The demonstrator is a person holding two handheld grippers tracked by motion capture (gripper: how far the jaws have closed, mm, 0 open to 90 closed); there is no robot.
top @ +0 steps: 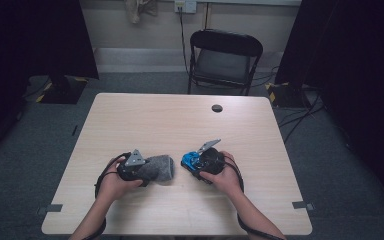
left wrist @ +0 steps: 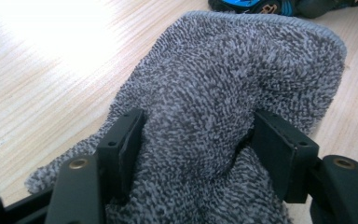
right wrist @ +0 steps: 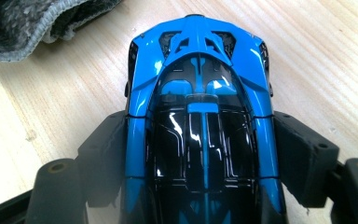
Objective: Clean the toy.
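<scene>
The blue toy car (right wrist: 200, 116) sits on the table (top: 155, 120) (near edge), pinched by my right gripper (right wrist: 200, 154). Just beside it lies the grey fuzzy cloth (left wrist: 214, 116), which my left gripper (left wrist: 198, 144) squeezes.

Both forearms come in from the bottom of the high view and angle inward, each hand wrapped around the body of its tool. The left tool (top: 147, 169) lies low and level over the counter, pointing toward the right one; its jaws press in on what sits between them. The right tool (top: 192, 162) points back toward the left, also low, its jaws closed against both sides of its load.
</scene>
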